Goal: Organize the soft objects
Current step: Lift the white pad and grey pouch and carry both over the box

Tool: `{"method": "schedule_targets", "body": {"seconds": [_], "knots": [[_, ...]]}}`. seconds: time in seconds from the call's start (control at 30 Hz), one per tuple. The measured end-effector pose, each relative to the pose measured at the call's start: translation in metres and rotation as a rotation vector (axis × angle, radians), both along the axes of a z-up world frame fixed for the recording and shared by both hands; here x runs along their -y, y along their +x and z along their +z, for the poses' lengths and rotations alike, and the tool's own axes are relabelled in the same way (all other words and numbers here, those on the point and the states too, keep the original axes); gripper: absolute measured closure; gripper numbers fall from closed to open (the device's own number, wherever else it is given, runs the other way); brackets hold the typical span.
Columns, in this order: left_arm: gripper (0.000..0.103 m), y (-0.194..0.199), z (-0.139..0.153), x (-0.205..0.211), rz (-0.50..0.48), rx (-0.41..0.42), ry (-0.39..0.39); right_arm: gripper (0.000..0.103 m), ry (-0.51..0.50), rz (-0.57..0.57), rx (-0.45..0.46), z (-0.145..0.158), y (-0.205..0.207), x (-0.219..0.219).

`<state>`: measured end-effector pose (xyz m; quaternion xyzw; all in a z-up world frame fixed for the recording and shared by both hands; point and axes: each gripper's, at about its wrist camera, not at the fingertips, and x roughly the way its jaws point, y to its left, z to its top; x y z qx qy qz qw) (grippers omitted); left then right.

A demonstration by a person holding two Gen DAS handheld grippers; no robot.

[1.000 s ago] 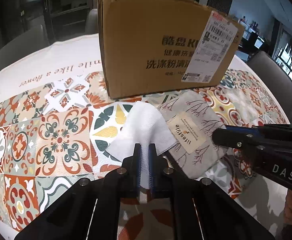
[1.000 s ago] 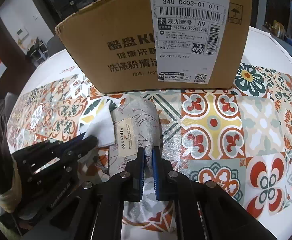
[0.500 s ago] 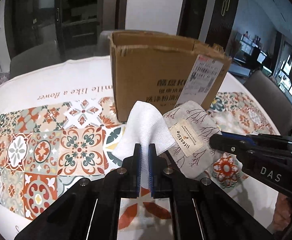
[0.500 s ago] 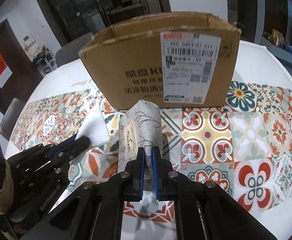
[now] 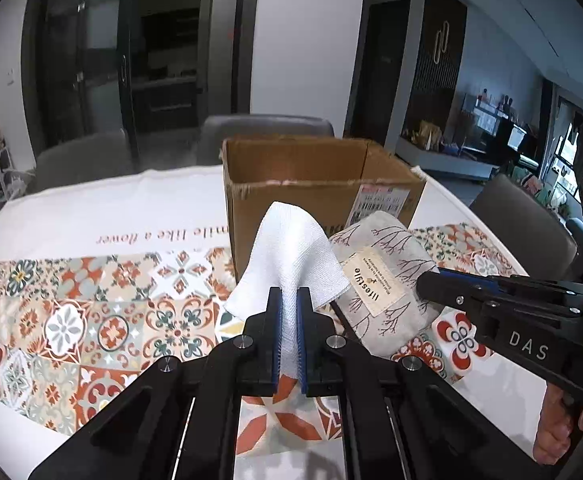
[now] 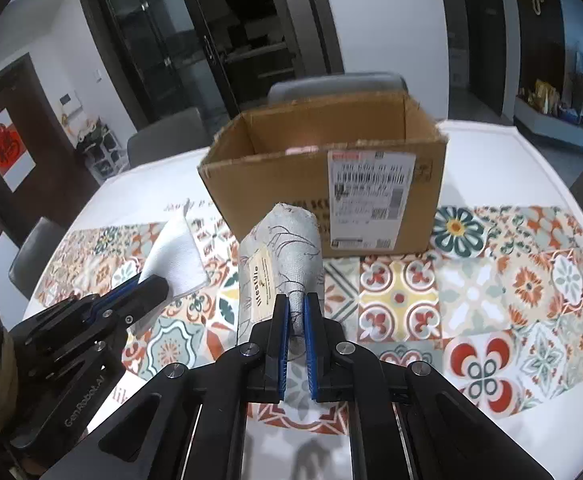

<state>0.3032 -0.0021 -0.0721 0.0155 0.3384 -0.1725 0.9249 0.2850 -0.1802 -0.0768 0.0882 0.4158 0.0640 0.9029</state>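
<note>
So right now I've got both cloths off the table and I'm carrying them toward the open cardboard box (image 6: 323,168), which sits on the patterned tablecloth (image 6: 491,280) just past them. My left gripper (image 5: 287,300) is clamped on the white cloth (image 5: 291,248), which sticks up out of the jaws in a soft peak. My right gripper (image 6: 296,308) is pinched on the grey branch-print cloth (image 6: 287,256), the one with the cream "lifestyle" label, and that one stands up like a loose roll.

How I'd do this bit well: get both bundles clear above the box's near rim before pushing forward, because the near wall is torn and uneven and a drooping corner could snag on it. I'd drop them one at a time rather than together, since the two grippers are close side by side and the cloths are almost touching. Open the jaws only once the fabric is properly over the opening, not over the rim. From here the box looks empty, as far as I can see inside.

Pose-wise, both grippers tilt down and forward toward the box, the right a little steeper. In the left view, the hand (image 5: 563,428) on the right gripper's handle shows at the lower right edge.
</note>
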Motion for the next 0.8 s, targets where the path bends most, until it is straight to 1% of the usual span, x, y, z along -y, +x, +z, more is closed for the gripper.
{"method": "schedule_targets", "body": {"seconds": [0.37, 0.53, 0.8], "knots": [[0.095, -0.008, 0.037, 0.004, -0.002, 0.1, -0.012, 0.094, -0.026, -0.049, 0.136, 0.042, -0.012, 0.007], [0.095, -0.005, 0.054, 0.006, -0.007, 0.151, -0.019, 0.094, -0.033, -0.063, 0.192, 0.06, -0.015, 0.009], [0.095, 0.006, 0.074, 0.009, -0.008, 0.209, -0.026, 0.095, -0.04, -0.076, 0.265, 0.084, -0.01, 0.01]]}}
